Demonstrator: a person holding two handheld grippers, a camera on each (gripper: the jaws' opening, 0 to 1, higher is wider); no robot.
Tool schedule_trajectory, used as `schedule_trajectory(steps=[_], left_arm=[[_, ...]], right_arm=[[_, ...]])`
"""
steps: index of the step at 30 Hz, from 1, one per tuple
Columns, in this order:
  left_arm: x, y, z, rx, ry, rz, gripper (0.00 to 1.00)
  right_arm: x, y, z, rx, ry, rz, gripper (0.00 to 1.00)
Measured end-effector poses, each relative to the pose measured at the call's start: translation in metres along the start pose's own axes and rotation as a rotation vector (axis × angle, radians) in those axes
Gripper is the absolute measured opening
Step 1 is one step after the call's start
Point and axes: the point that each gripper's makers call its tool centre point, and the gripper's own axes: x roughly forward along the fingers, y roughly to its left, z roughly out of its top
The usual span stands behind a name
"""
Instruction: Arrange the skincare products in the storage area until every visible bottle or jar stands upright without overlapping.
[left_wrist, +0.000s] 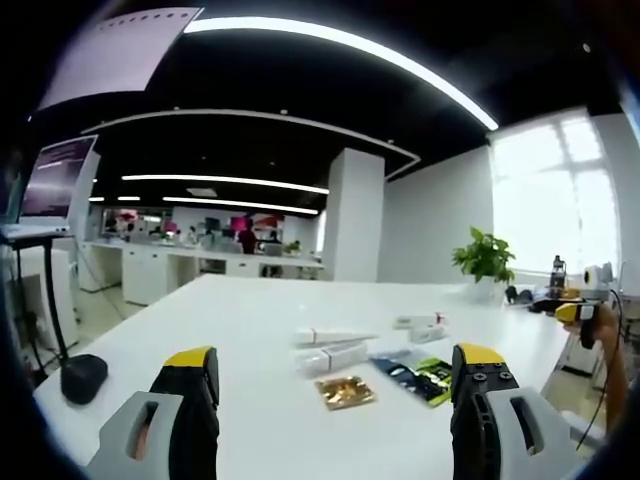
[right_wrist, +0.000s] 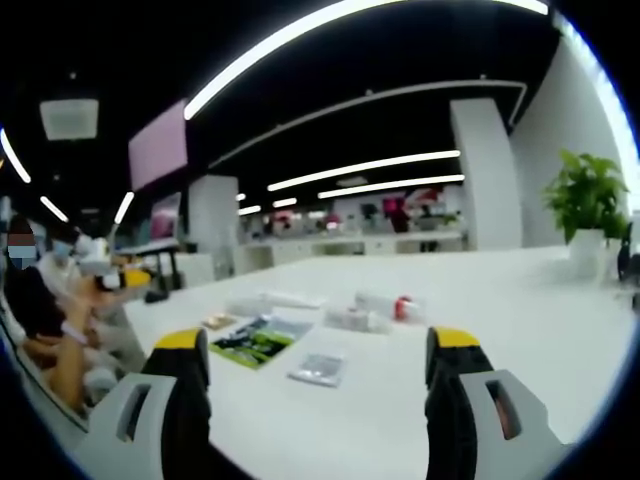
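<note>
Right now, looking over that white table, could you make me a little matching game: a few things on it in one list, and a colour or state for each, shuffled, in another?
Things:
1. white tubes
2. small sachet
3. flat packet
4. potted plant

Descriptions:
A. dark with a bright green patch
B. golden and shiny
C. standing upright, leafy green
D. lying on their sides

Pairs: 1-D, 2-B, 3-A, 4-C
</note>
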Motion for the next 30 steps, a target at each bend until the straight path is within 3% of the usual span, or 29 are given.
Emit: schedule_trajectory(steps=[30], left_arm=[[0.0007, 0.0017, 0.0016, -0.003, -0.001, 0.003, 0.99]], right_arm=[[0.0034, 0.0016, -0.0035, 0.004, 0.013, 0.007, 0.88]])
